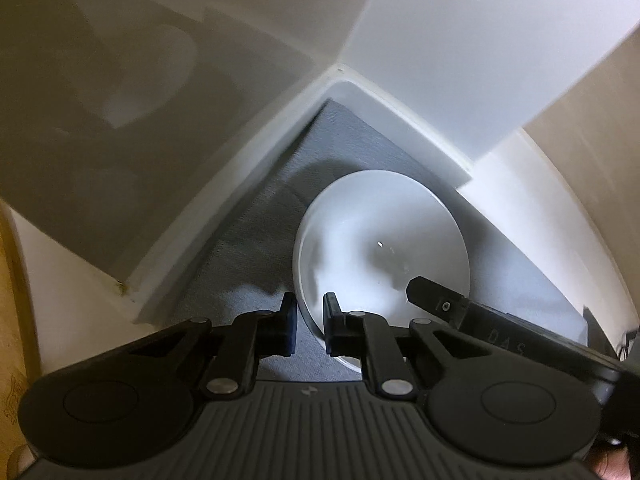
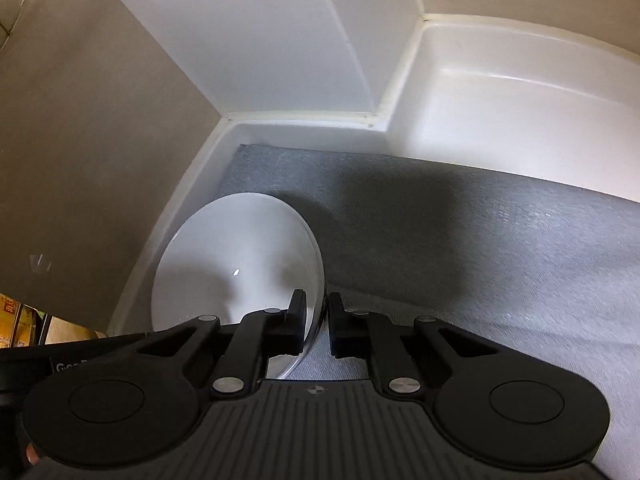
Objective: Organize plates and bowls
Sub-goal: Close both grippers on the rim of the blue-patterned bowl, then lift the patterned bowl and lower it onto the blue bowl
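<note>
A white bowl [image 1: 380, 240] sits on a grey mat [image 1: 260, 248] inside a white cabinet. My left gripper [image 1: 310, 312] straddles the bowl's left rim, its jaws narrow around the rim. In the right wrist view the same bowl [image 2: 236, 264] lies at the lower left on the mat [image 2: 480, 248]. My right gripper [image 2: 317, 312] straddles the bowl's right rim with narrow jaws. One right finger [image 1: 436, 300] shows inside the bowl in the left wrist view. Whether either pair of pads presses the rim is unclear.
White cabinet walls [image 1: 248, 184] meet in a corner [image 1: 340, 76] behind the bowl. A white divider panel [image 1: 460, 80] stands to the right. In the right wrist view a raised white ledge [image 2: 500, 120] borders the mat at the back right.
</note>
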Motion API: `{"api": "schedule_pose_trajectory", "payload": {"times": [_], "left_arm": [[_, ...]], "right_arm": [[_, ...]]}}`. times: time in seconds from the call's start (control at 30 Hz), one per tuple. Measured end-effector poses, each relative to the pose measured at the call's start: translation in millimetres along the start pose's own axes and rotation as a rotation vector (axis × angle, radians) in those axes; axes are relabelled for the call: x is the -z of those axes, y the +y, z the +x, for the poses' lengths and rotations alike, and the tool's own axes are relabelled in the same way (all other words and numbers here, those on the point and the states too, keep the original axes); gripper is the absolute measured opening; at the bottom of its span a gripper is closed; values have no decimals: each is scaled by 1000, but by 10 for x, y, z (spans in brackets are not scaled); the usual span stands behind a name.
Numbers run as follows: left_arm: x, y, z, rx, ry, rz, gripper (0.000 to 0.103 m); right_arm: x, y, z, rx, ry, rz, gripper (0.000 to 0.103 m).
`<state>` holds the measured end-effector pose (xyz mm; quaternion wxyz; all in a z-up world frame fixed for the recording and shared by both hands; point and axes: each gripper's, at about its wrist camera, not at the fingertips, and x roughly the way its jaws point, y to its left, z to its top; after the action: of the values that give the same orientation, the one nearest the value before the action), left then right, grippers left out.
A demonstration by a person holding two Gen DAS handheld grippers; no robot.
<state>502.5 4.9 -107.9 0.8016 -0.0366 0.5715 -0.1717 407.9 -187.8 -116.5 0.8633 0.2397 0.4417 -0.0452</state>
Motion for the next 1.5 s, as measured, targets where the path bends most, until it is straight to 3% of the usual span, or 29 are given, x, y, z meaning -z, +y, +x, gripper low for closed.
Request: {"api": "schedule_pose_trajectory", "payload": {"times": [0.37,0.83,1.13,1.5], "left_arm": [[147,-134,-352,43,-63,68,14],[518,21,-1219,74,-165,125,14],[886,237,-1499,28,-164,154,14],[1279,484,-1459,2,-74,161,15]], "right_arm": [[93,120,-430,16,-91,-30,12],[410,533,-1167,-14,-191,-89,13],[780,786,-1294,-45,-152,-118,13],[1175,858,-1179,-43,-50,-129,13]]}}
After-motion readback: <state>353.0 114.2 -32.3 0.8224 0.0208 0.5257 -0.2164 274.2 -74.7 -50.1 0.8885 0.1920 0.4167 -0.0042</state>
